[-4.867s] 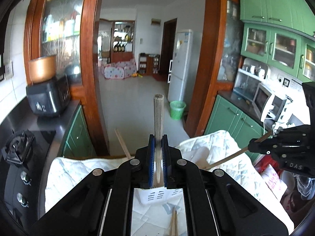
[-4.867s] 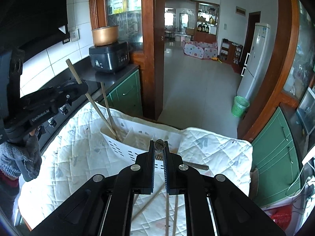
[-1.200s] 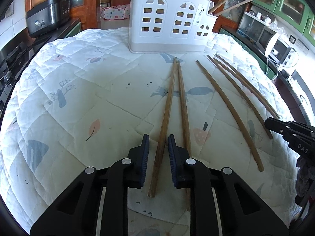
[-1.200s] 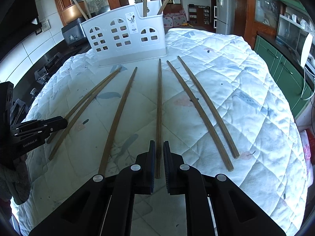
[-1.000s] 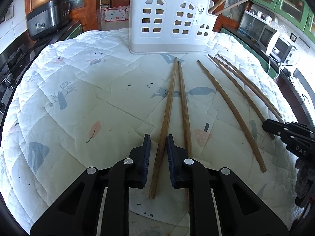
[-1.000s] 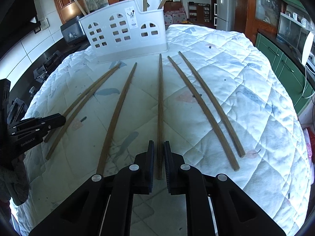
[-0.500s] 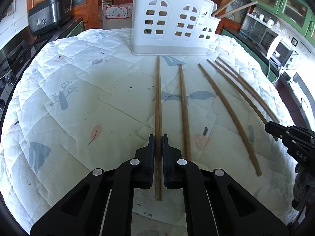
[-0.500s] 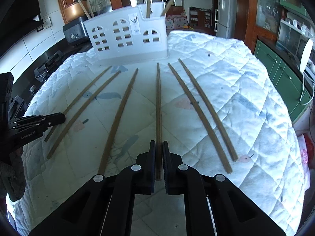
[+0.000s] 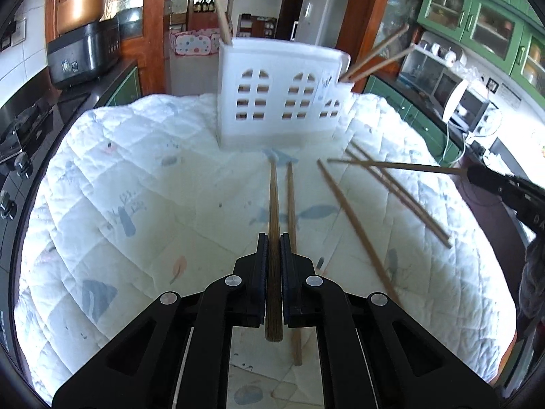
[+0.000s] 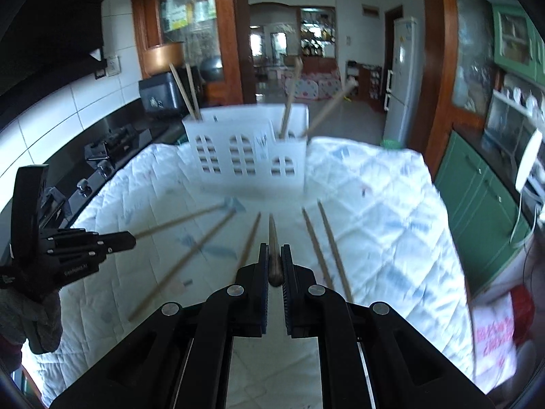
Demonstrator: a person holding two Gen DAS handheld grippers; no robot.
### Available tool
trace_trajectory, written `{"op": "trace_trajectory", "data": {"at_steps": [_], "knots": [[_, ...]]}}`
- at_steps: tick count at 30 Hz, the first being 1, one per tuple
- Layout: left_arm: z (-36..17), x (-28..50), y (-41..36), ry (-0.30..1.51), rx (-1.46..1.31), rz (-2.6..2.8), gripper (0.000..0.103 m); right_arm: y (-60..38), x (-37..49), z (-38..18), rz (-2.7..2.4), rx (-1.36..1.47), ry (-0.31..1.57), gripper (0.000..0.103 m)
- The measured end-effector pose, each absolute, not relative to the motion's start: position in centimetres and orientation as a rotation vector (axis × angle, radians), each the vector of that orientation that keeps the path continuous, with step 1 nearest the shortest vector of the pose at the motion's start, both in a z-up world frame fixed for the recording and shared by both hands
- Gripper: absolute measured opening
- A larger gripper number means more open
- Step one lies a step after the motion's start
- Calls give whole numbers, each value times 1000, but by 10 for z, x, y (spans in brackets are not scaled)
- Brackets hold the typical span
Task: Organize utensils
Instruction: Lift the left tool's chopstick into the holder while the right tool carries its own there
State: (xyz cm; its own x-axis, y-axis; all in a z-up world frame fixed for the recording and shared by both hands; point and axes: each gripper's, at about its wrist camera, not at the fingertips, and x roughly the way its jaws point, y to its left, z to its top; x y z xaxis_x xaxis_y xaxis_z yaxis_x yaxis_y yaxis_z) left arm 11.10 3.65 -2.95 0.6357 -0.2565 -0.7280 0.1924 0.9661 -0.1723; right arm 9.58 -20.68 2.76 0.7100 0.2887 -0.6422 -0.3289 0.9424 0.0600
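Note:
My left gripper is shut on a dark wooden chopstick and holds it lifted, pointing toward the white utensil caddy. My right gripper is shut on another chopstick, also lifted. Each gripper shows in the other view with its stick: the right one and the left one. Several chopsticks lie on the quilted cloth. A few stand in the caddy.
A stove and a black rice cooker stand on the counter at the left. Green cabinets and a microwave are at the right. The cloth's edges drop off on both sides.
Both grippers have lifted off the cloth, each with a chopstick held, and tilted up toward the caddy. The other chopsticks stay on the cloth.

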Motion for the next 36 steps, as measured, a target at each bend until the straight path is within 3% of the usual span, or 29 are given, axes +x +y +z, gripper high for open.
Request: {"op": "trace_trajectory", "data": {"at_steps": [15,23,30,36], "knots": [[54,143,36,694,-64,-293,5,-200,152,148,512,-109,641,7],[128,164,37,560,-35,-307,5,-196,188,203,529,-115,599,7],[172,192,36,455,-13,-250,5,-196,218,214,481,-99,584,7],[167,223,34,482,-18,-214,5,-194,242,194,461,-77,634,7]]}}
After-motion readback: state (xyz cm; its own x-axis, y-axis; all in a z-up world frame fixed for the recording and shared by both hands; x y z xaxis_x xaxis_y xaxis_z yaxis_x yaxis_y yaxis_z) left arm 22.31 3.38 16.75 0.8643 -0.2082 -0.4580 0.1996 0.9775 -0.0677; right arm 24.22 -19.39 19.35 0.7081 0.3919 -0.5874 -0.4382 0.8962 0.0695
